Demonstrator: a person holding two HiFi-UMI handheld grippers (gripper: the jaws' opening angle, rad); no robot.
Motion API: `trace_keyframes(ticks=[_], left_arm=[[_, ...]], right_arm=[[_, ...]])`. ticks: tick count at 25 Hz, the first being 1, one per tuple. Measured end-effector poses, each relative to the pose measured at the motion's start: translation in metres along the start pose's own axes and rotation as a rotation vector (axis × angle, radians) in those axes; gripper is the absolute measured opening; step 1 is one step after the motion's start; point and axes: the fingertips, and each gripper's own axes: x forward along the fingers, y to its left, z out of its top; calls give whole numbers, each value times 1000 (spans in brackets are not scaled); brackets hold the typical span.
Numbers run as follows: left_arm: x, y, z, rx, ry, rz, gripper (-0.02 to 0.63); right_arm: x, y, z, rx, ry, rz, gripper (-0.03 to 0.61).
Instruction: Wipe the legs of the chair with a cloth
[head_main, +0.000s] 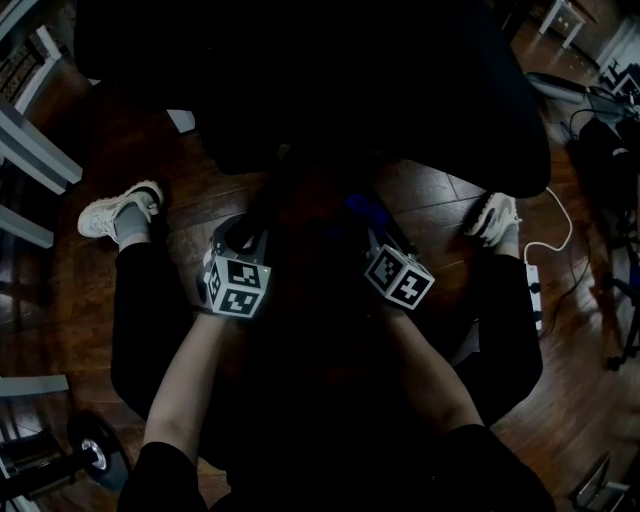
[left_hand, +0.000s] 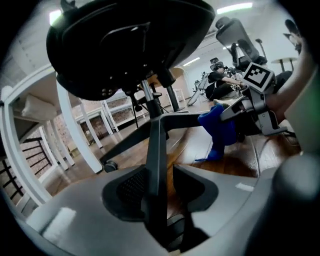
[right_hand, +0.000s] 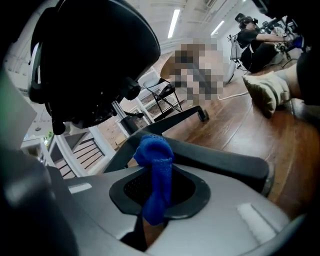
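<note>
A black office chair stands over me, its seat (left_hand: 130, 45) above the star base. One black leg (left_hand: 156, 150) of that base runs straight between the jaws of my left gripper (left_hand: 162, 187); a strip of floor shows between the leg and the right pad, so the jaws are open around it. My right gripper (right_hand: 157, 192) is shut on a blue cloth (right_hand: 155, 170), whose bunched top lies against another black leg (right_hand: 215, 160). The left gripper view shows that cloth (left_hand: 220, 127) pressed to the leg. In the dark head view both grippers (head_main: 238, 255) (head_main: 385, 250) reach under the seat (head_main: 330, 90).
The person's shoes (head_main: 120, 212) (head_main: 495, 218) rest on the wood floor either side of the base. A white power strip with cable (head_main: 533, 290) lies at the right. White table legs (left_hand: 75, 135) and a caster (left_hand: 109, 166) stand left; other chairs (left_hand: 240, 42) behind.
</note>
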Motion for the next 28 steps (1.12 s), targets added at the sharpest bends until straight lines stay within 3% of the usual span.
trace_keyframes(ticks=[2, 8, 16, 19, 23, 28], left_arm=[[-9, -7, 10, -6, -34, 2, 157], [-21, -37, 29, -143, -110, -63, 156], [-19, -93, 32, -148, -93, -163, 157], [-24, -99, 31, -171, -94, -179, 156], [-26, -102, 35, -183, -99, -196, 156], [-27, -102, 46, -168, -101, -210, 156]], right_arm=[[-13, -9, 0, -4, -6, -10, 77], [-51, -36, -6, 1, -41, -69, 78], [-87, -63, -14, -86, -22, -125, 77], [-83, -38, -4, -150, -26, -43, 75], [-54, 24, 42, -371, -68, 81, 75], [20, 83, 84, -564, -41, 144, 77]])
